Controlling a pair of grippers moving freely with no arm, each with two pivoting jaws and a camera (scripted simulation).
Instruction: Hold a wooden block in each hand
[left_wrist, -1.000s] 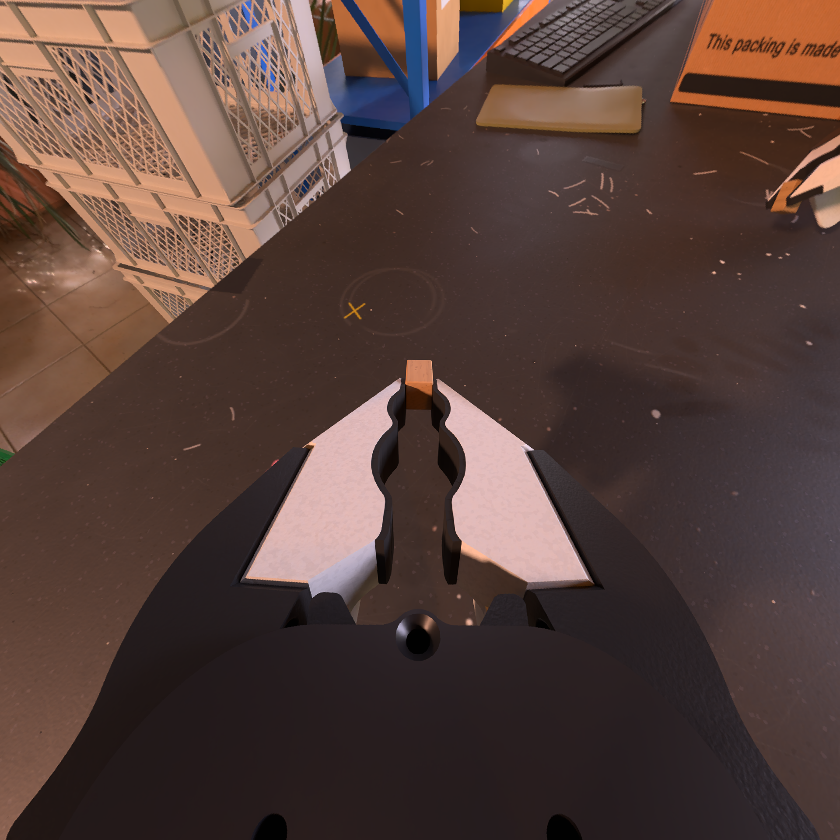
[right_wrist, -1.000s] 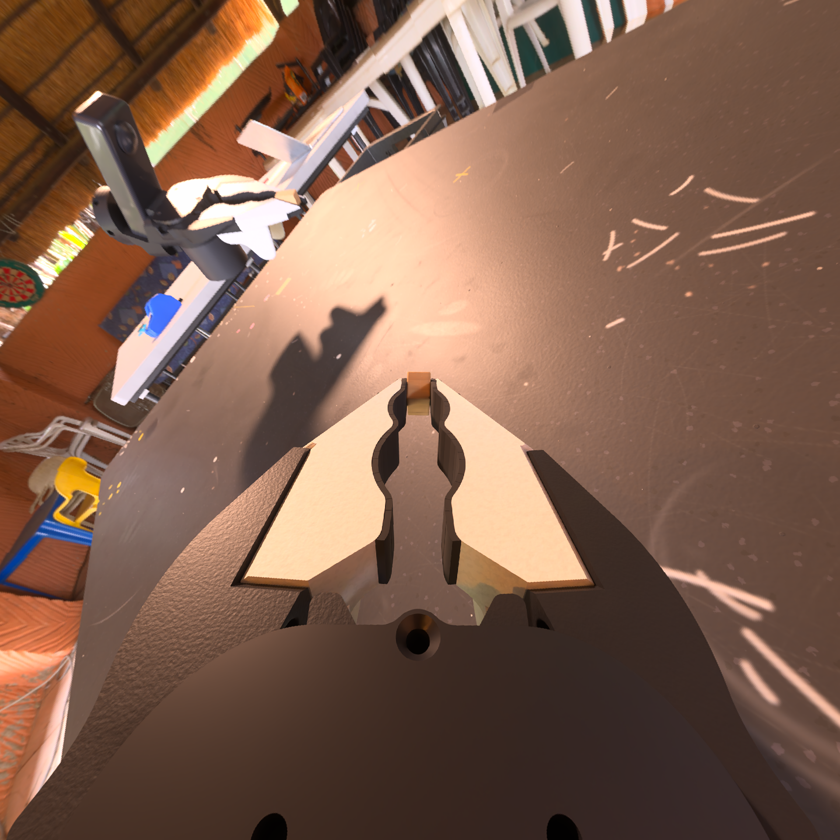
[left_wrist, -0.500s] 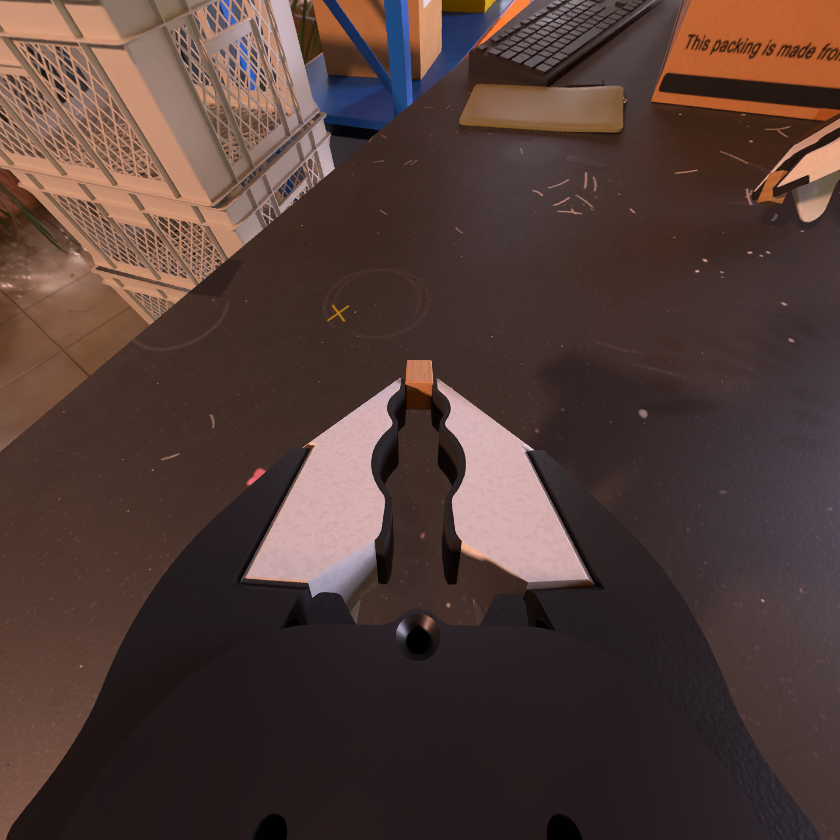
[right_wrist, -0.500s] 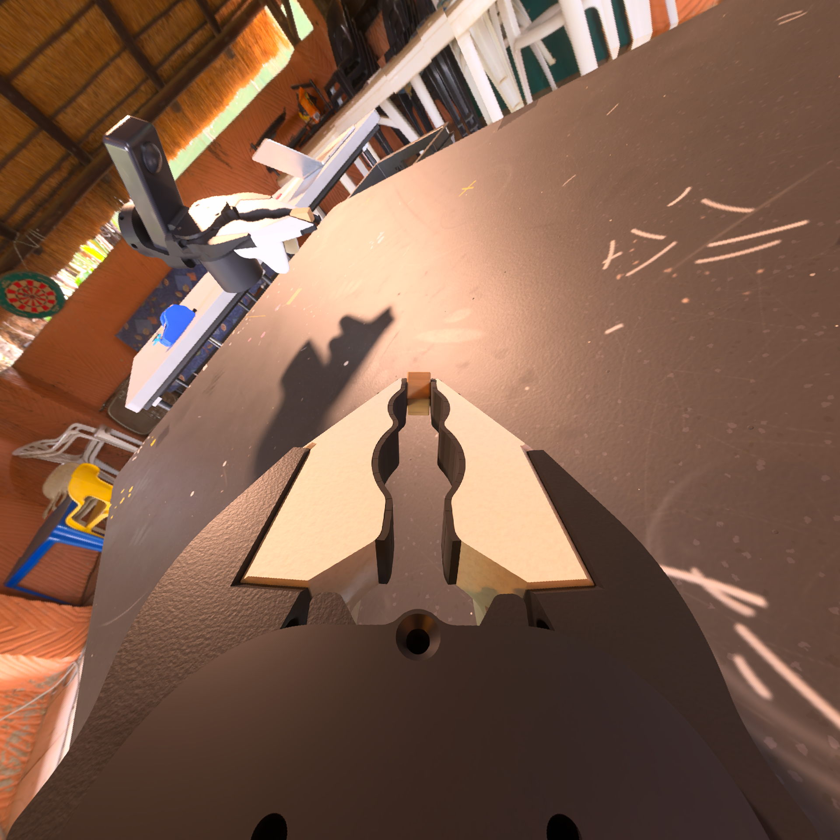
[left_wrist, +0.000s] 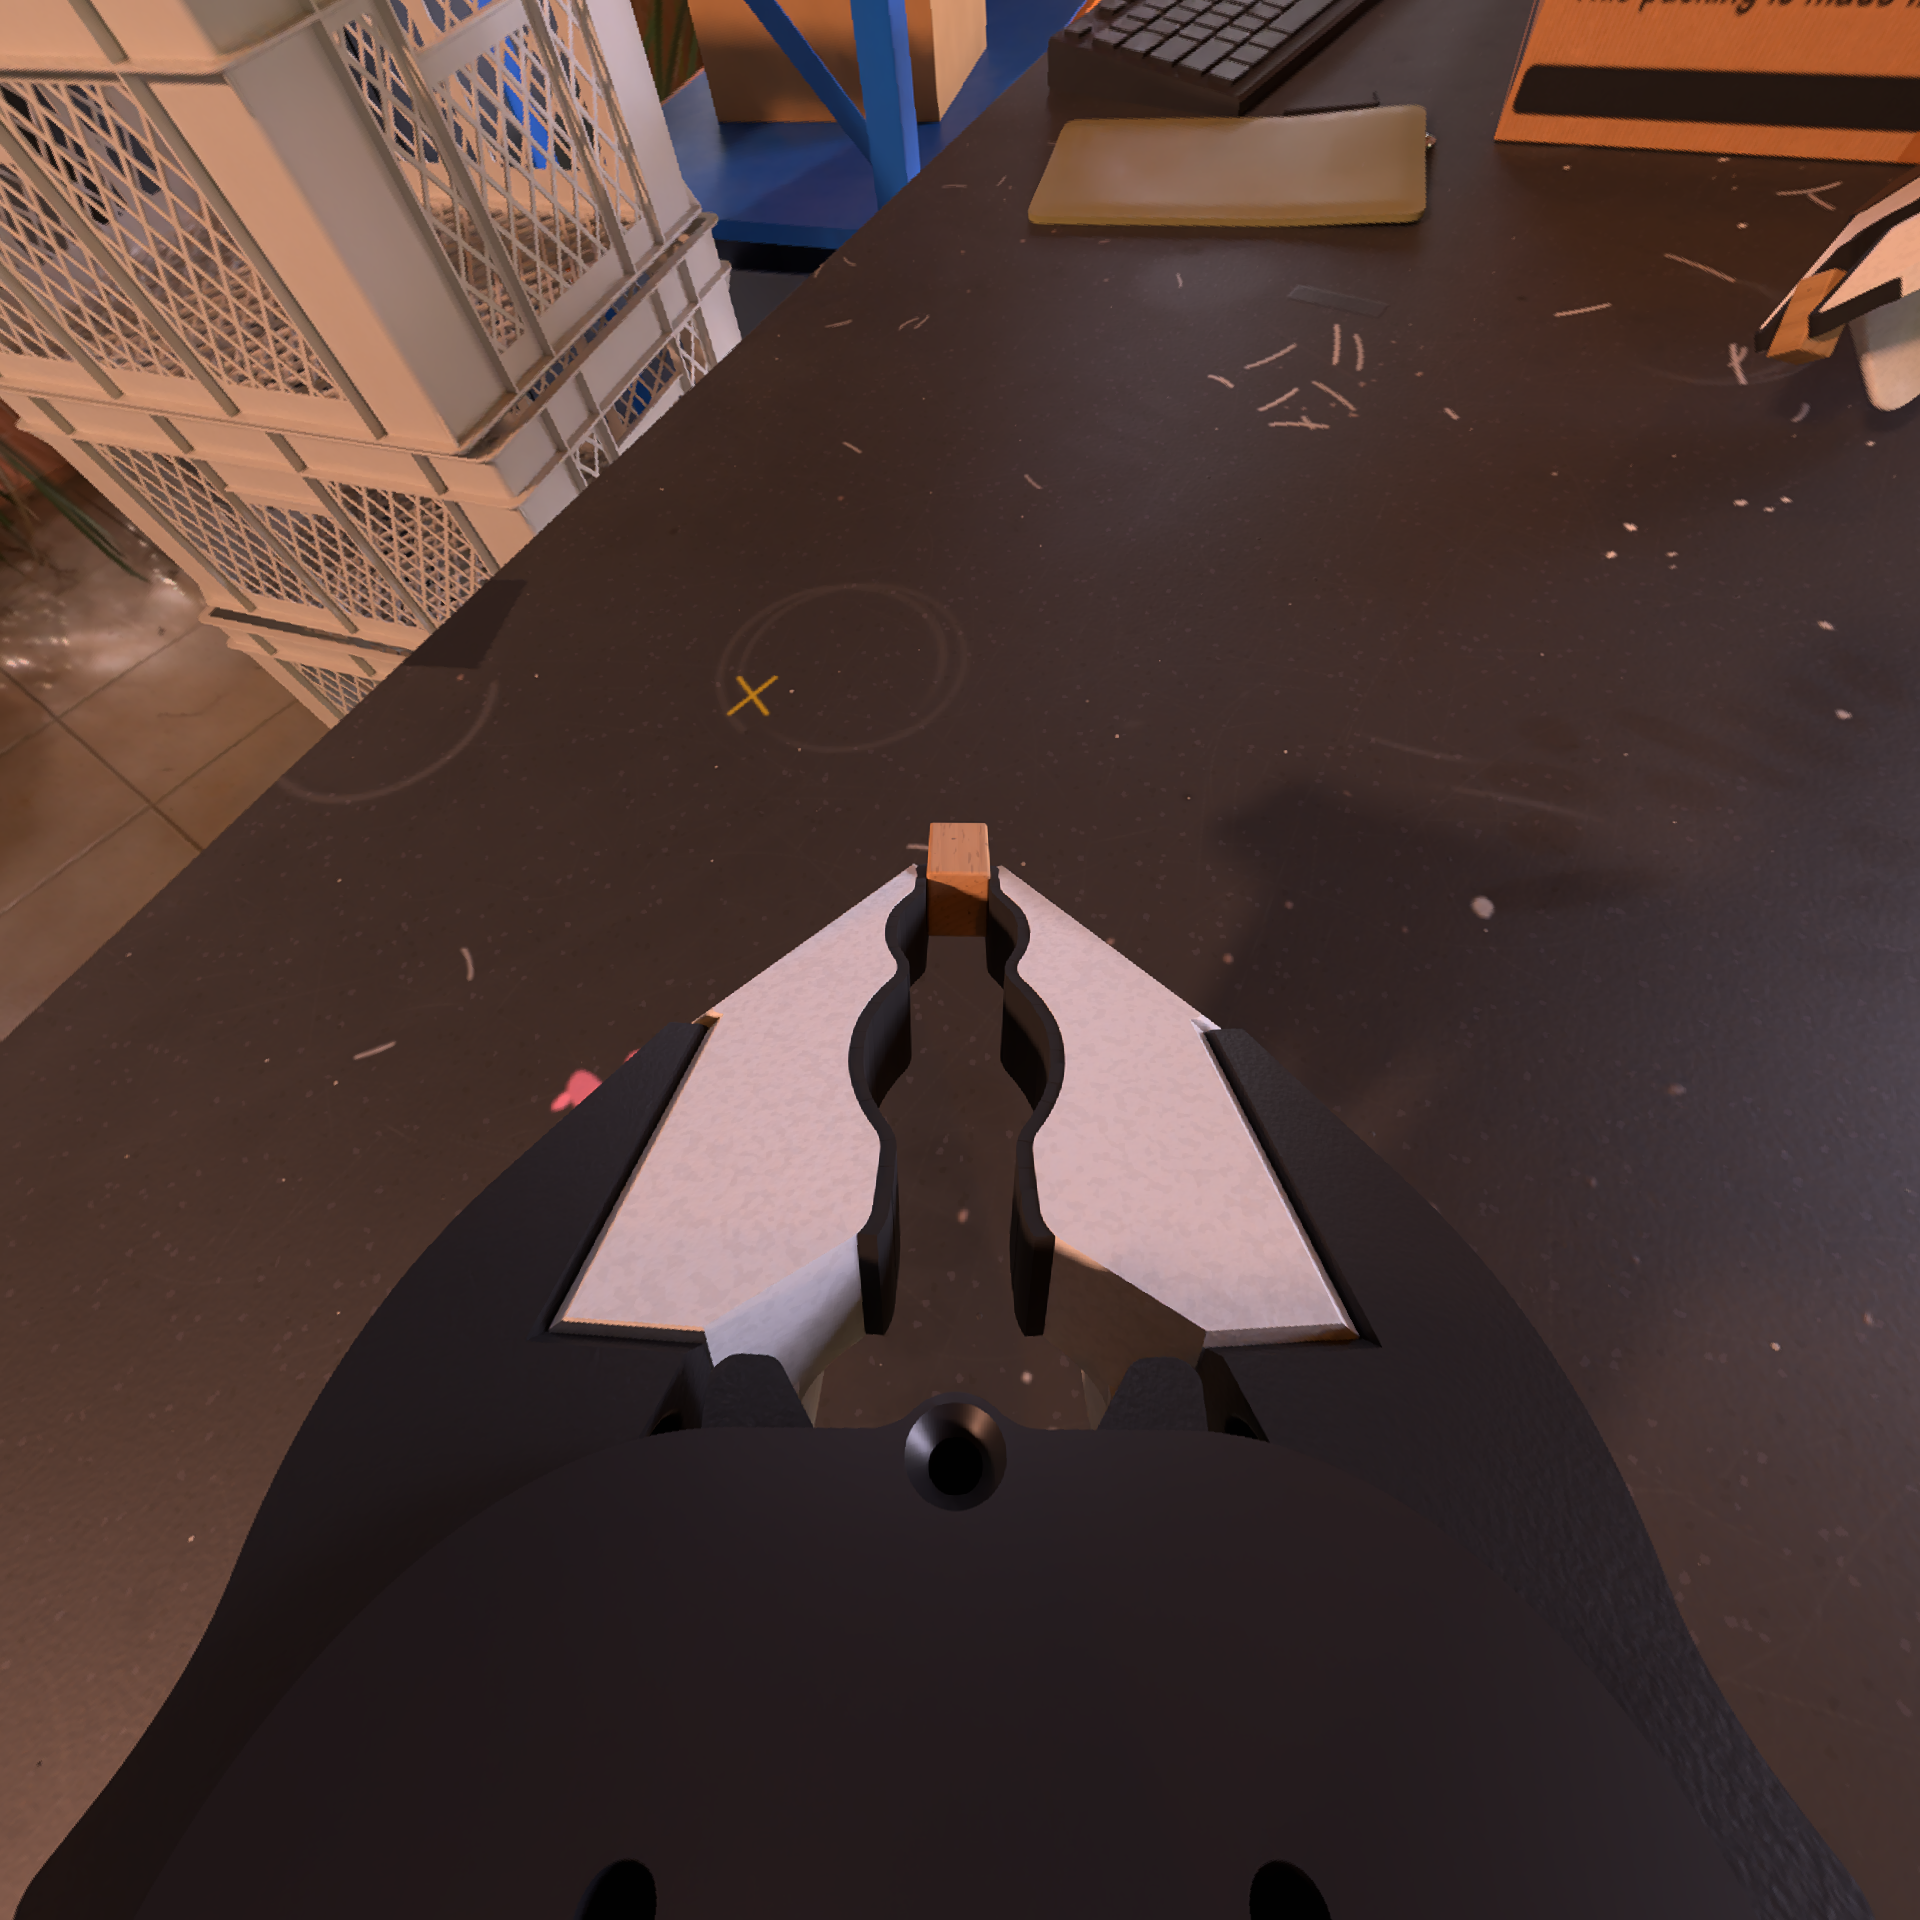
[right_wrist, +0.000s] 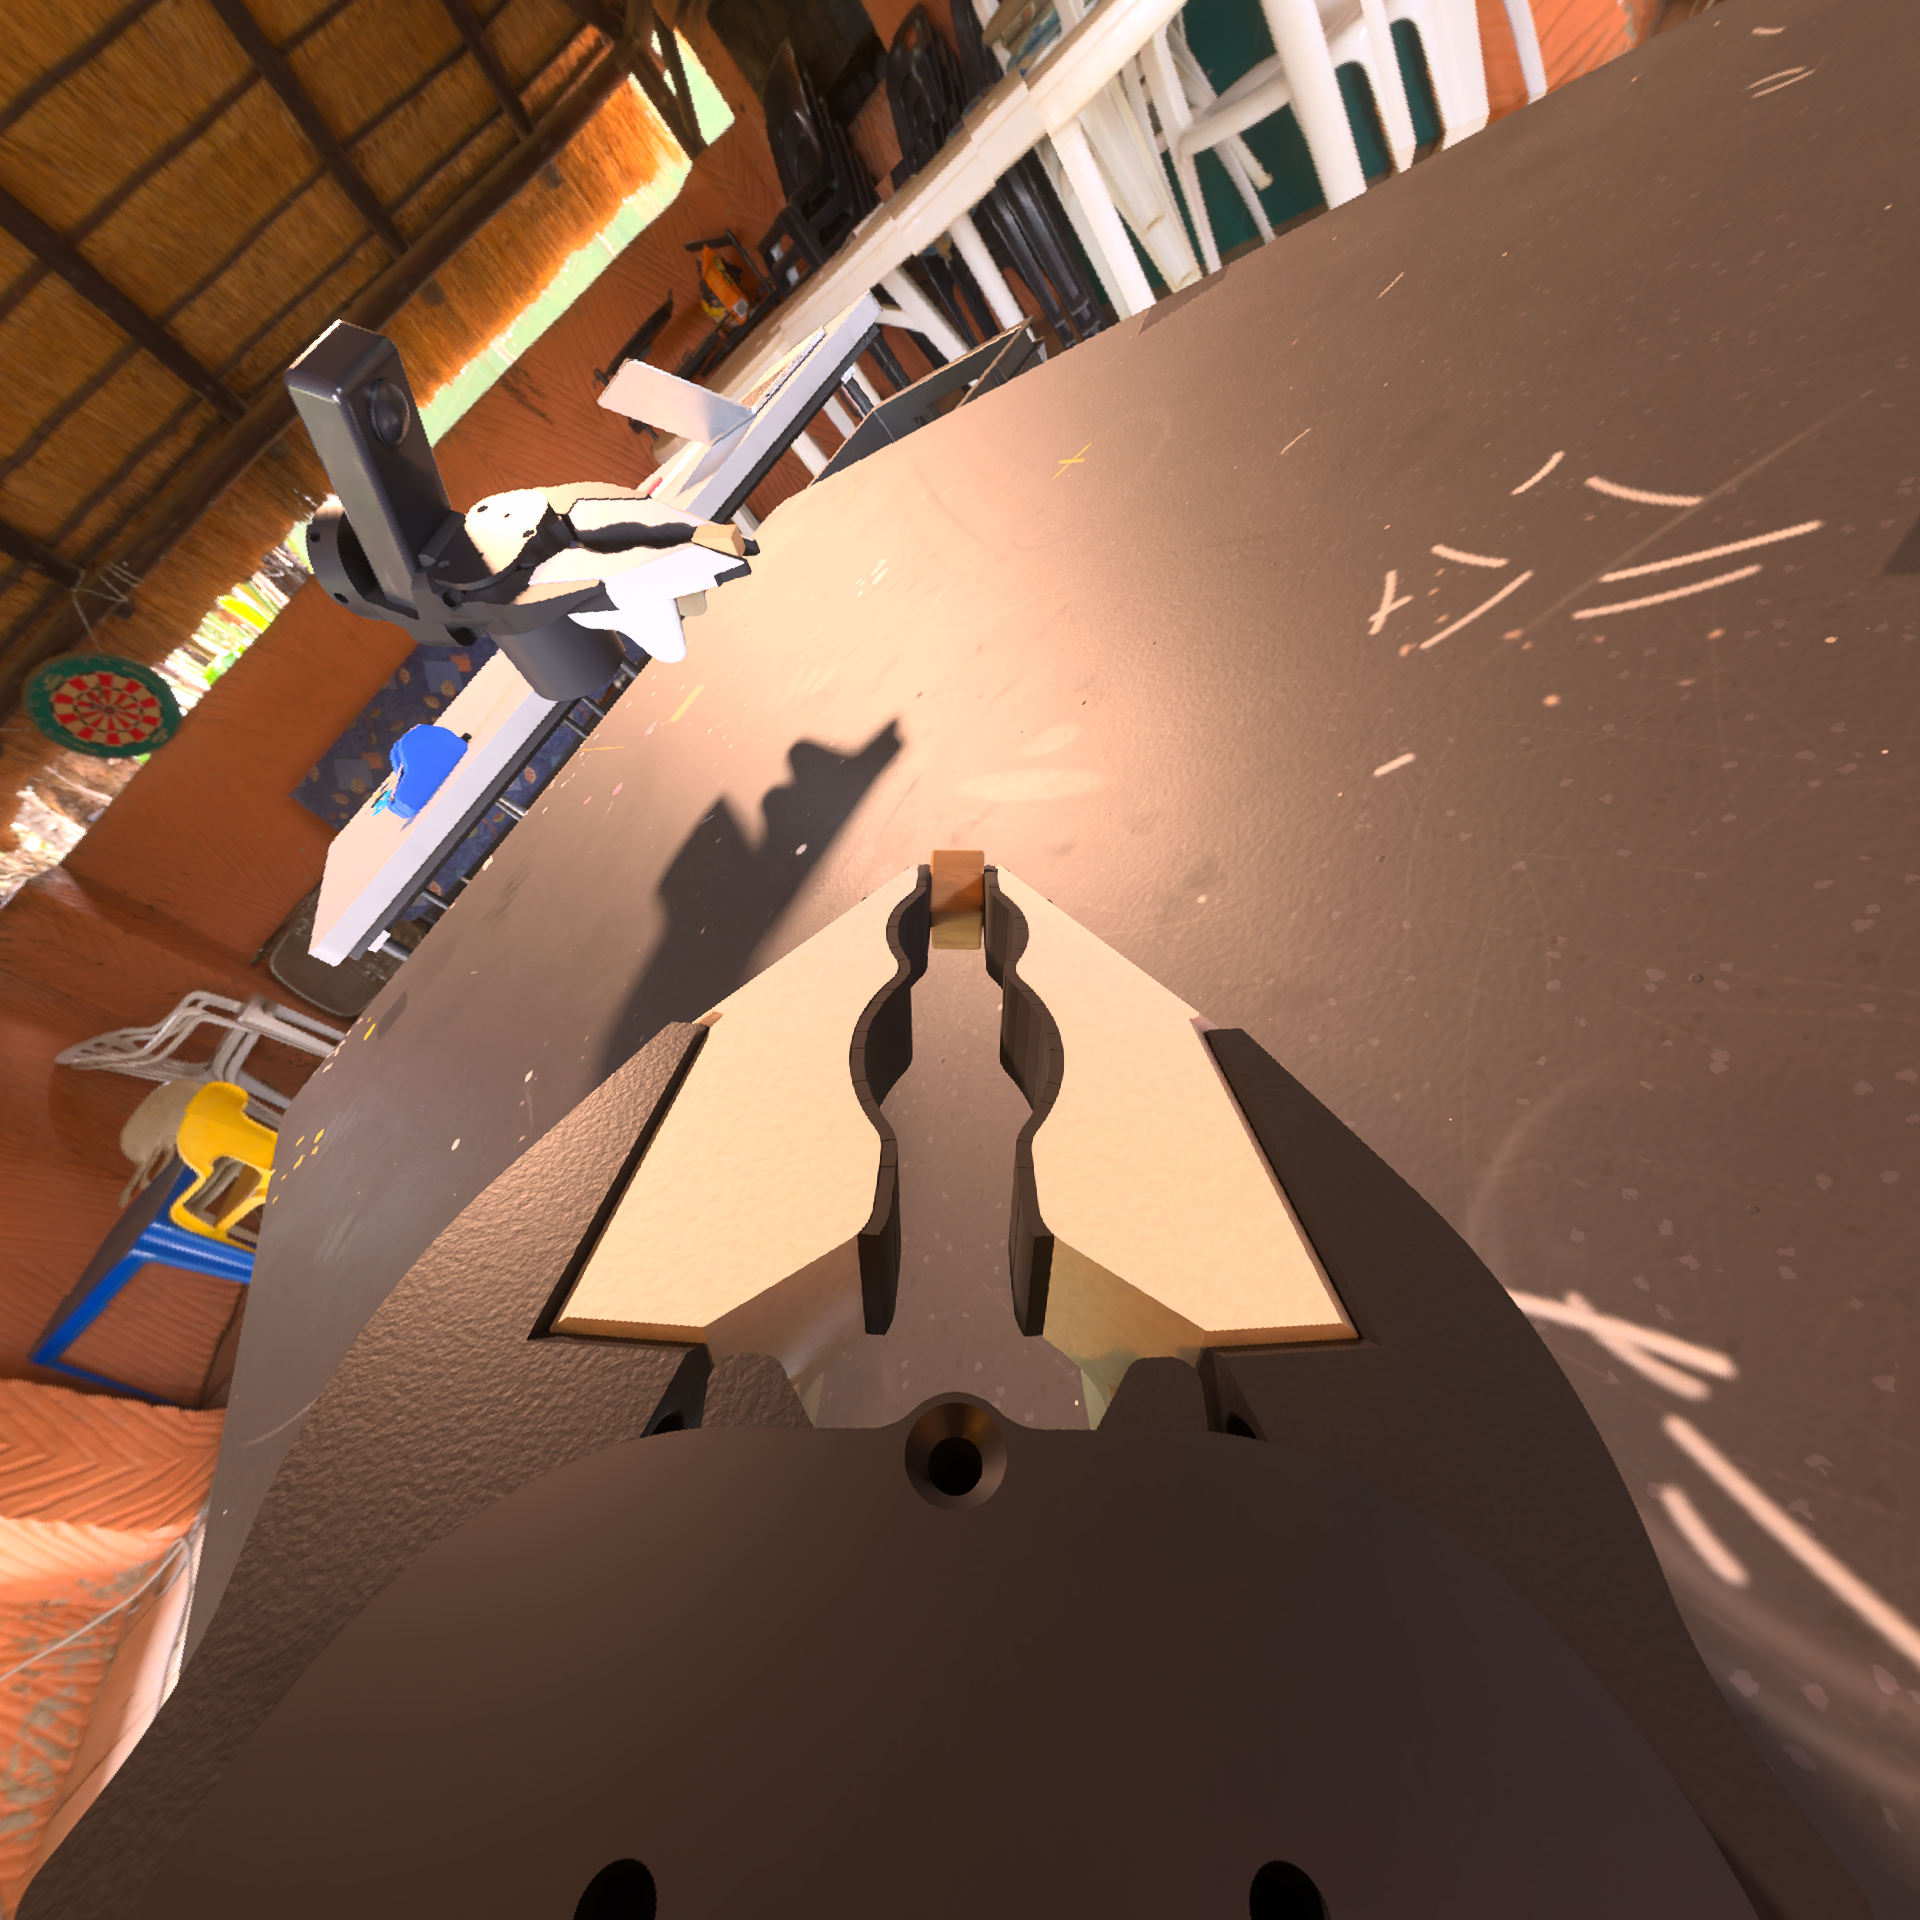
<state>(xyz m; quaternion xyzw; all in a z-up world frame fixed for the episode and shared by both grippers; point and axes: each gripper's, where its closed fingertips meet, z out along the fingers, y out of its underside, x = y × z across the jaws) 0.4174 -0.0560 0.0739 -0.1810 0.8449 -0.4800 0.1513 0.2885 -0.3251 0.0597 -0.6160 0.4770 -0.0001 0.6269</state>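
Three pale lattice crates (left_wrist: 312, 291) stood stacked beyond the dark table's (left_wrist: 1351, 727) left edge, their contents hidden. Rightward, the left gripper (left_wrist: 957, 883) pinched a wooden block (left_wrist: 957, 878) at its fingertips, above the tabletop. The right gripper (right_wrist: 957, 899) likewise clamped a second block (right_wrist: 957, 896) between its tips.

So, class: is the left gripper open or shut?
Shut: the left gripper pinches a wooden block between its fingertips.
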